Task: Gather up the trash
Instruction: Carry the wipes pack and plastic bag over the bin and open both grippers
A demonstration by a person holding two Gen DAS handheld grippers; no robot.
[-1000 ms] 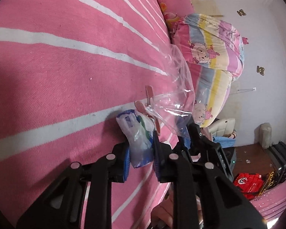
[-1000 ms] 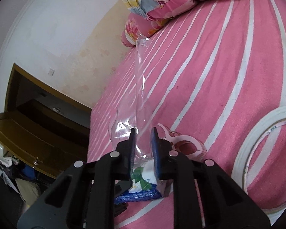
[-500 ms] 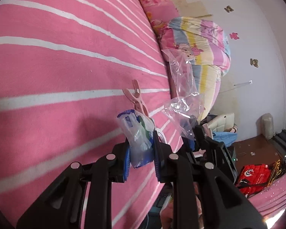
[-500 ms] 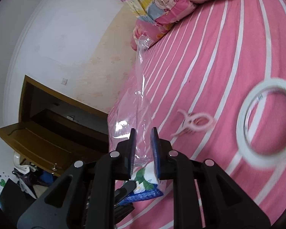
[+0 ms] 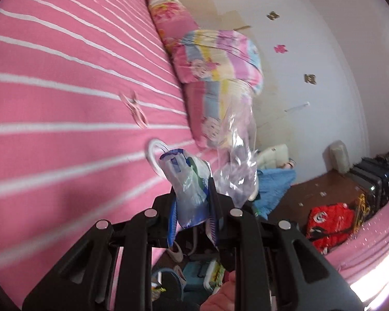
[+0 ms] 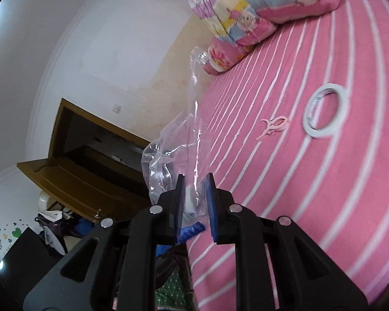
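Above the pink striped bed (image 5: 64, 103), the right gripper (image 6: 194, 194) pinches a clear plastic bag (image 6: 179, 140); the left gripper (image 5: 192, 202) clamps a crumpled wrapper (image 5: 186, 181). Both look featherlight, limp, slippery; edge holds probably suit best.

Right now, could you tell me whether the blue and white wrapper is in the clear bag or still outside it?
Outside. The left gripper pinches the wrapper; the clear bag hangs beside it.

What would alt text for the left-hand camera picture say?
The left gripper pinches a crumpled blue-and-white wrapper above a pink striped bed. A clear plastic bag hangs beside it; a tape ring lies on the bed.
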